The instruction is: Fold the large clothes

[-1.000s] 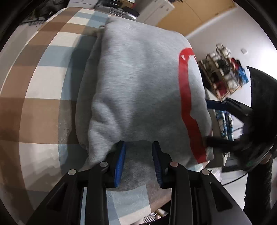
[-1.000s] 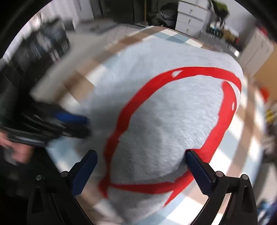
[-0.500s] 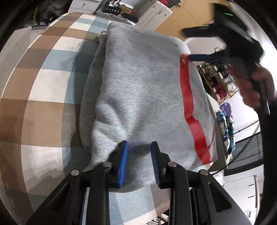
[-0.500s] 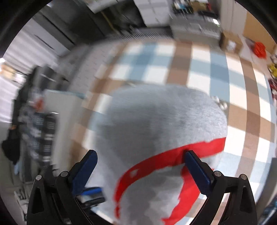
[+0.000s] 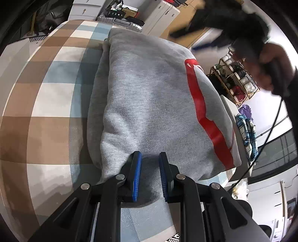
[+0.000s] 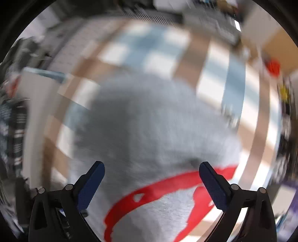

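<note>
A grey sweatshirt (image 5: 149,96) with a red print (image 5: 204,111) lies folded in a thick block on the checked cloth (image 5: 46,93). My left gripper (image 5: 150,167) sits at the block's near edge. Its jaws are closing with a narrow gap, and grey fabric shows between the blue pads (image 5: 136,171), but I see no pinch. My right gripper (image 6: 151,178) hangs wide open over the sweatshirt (image 6: 149,130), pointing down with nothing between its fingers. That view is blurred. In the left wrist view, a hand (image 5: 270,70) holds the right gripper high at the upper right.
The checked cloth (image 6: 214,74) runs out around the sweatshirt on the left and far sides. Beyond it stand a silver suitcase (image 5: 123,22) and white drawers (image 5: 162,16). A wooden shelf rack (image 5: 236,83) and plaid clothes (image 5: 245,130) are at the right.
The left jaws have narrowed over the near edge. The right gripper lifted away from the sweatshirt's right side and swung up toward its far end, still open.
</note>
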Motion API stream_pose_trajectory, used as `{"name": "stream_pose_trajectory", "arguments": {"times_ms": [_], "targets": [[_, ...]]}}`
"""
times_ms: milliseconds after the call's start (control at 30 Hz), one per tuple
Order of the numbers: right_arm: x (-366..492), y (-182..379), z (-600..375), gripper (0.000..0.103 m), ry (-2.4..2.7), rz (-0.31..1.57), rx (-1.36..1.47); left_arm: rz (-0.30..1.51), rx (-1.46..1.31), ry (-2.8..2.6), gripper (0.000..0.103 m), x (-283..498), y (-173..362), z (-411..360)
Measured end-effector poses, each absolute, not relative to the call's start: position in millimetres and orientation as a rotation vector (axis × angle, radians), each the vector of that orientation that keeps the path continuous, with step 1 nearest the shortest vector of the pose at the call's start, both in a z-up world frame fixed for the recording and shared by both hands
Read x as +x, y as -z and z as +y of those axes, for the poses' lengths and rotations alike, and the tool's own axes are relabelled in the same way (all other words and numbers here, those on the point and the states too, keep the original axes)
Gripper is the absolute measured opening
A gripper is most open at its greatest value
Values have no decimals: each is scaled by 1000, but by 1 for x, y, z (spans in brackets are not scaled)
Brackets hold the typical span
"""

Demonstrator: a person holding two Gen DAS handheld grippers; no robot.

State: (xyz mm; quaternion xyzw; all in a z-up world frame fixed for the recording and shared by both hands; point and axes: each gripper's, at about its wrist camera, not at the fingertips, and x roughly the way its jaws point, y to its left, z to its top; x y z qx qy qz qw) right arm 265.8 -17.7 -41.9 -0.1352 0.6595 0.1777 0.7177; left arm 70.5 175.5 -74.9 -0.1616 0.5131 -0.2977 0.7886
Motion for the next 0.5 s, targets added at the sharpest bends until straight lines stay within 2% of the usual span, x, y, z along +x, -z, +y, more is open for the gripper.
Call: {"name": "stream_pose_trajectory", "arguments": {"times_ms": [67,133,233,300,367,500], "targets": [[259,17,-2,103,-429,1344,-407,1109,-353,631,15,71,74,172],[253,20,20,103,-422,1315,-538,1110,-362,622,15,71,73,174],[243,55,56,101,-412,1260,-823,1104,-345,610,15,71,72,172],[244,85,68,99,-440,1293,-936,1102,-329,599,15,71,72,168],[245,107,70,96,-447,1324,-967,1094,-294,585,15,69,71,162],[266,129,62,98,-457,1431,-851,1075,-212,553,16,67,68,153]]}}
